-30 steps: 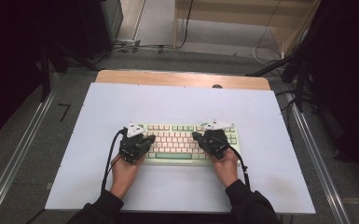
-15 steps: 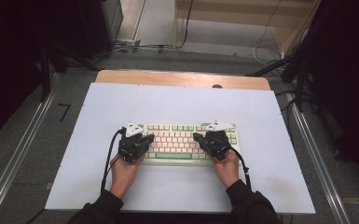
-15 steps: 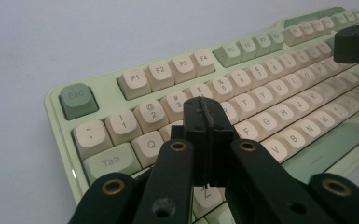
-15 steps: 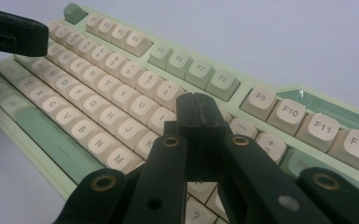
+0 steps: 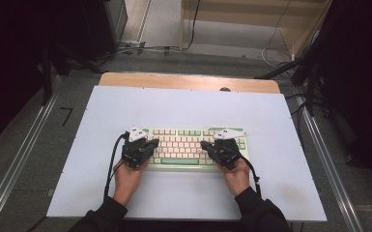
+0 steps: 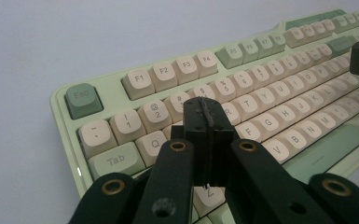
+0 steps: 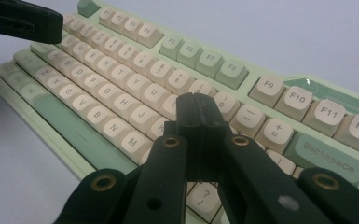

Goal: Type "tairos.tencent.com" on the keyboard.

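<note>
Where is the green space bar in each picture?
High view: space bar on the keyboard's near edge, between both grippers.
Left gripper view: right side, beside the shut fingers.
Right gripper view: left side, below the letter rows.
Shared landmark: the B key just above it.
</note>
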`<state>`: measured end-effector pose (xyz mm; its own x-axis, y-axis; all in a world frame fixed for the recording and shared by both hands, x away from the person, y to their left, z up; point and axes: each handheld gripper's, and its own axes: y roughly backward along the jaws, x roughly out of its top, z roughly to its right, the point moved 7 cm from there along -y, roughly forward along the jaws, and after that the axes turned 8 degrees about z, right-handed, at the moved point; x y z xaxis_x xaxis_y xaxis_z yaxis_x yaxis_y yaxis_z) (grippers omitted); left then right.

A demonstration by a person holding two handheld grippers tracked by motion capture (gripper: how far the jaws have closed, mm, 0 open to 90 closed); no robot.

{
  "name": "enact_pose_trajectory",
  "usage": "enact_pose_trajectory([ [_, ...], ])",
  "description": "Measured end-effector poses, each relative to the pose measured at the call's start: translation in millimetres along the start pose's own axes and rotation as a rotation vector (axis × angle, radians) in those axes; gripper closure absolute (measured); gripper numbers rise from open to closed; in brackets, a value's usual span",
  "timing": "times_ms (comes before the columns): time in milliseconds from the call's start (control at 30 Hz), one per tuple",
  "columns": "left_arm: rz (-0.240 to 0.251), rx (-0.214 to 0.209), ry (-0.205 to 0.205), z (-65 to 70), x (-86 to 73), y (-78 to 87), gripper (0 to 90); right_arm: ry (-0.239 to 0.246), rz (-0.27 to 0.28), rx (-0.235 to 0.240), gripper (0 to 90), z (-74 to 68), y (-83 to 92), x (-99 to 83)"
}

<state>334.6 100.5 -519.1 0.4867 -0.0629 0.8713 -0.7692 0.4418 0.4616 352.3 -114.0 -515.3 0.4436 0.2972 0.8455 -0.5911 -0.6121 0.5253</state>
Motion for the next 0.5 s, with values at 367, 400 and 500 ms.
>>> enact_pose_trajectory([
  [367,-0.001,-0.001,-0.002,-0.1,-0.4,0.7,90.0,0.013,-0.015,0.012,87.3,-6.7,1.8,-5.8],
  [400,-0.002,-0.001,-0.002,0.1,-0.6,0.5,90.0,0.016,-0.016,0.011,87.3,-6.4,1.9,-6.3],
  [500,-0.001,-0.003,-0.001,0.7,-0.6,0.6,90.0,0.015,-0.023,0.011,87.3,-6.5,2.0,-9.0],
])
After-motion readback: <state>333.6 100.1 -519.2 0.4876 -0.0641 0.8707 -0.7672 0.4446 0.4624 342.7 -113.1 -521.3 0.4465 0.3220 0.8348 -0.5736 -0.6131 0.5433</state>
